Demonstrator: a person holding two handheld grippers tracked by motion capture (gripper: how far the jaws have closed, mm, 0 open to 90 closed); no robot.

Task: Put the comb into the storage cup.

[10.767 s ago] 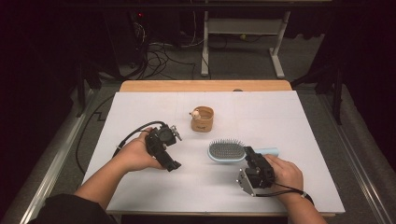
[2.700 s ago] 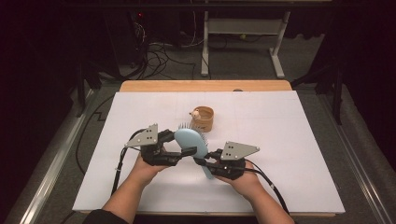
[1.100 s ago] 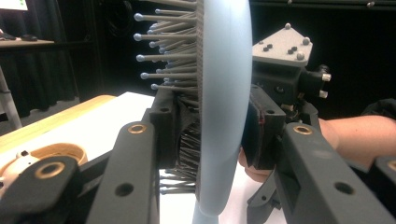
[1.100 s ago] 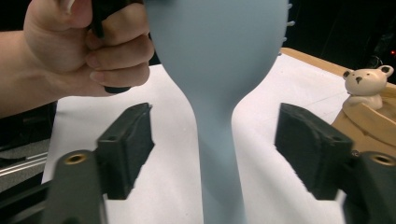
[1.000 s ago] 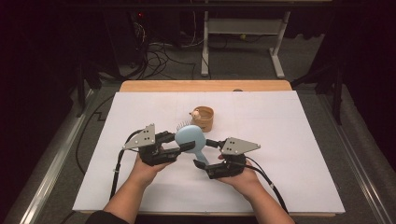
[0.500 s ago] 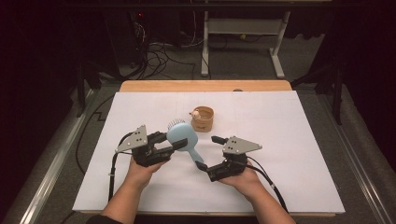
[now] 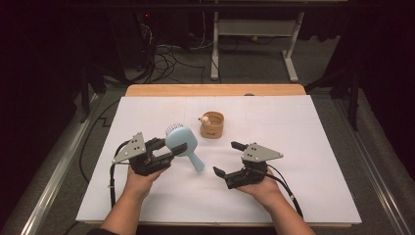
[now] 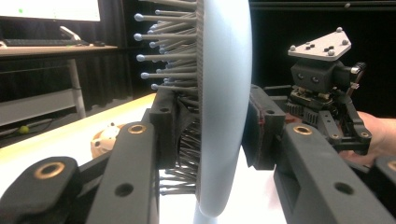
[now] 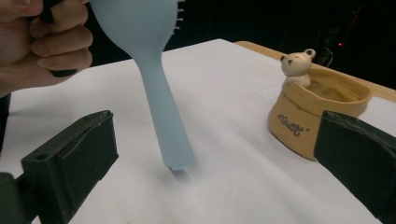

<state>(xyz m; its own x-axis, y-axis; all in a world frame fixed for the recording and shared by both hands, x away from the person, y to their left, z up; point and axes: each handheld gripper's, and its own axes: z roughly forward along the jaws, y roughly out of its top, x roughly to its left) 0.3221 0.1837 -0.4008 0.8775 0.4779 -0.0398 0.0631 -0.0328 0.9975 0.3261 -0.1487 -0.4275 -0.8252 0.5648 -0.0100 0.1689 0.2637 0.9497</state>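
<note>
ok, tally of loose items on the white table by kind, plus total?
Hairbrush, light blue: 1, head clamped in the left tongs, handle tip down at the table.
Tan pot with bear figure: 1, standing behind the brush.
Total: 2.

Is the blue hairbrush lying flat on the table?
No, the left gripper clamps the hairbrush by its head, so its handle hangs down toward the white table.
</note>
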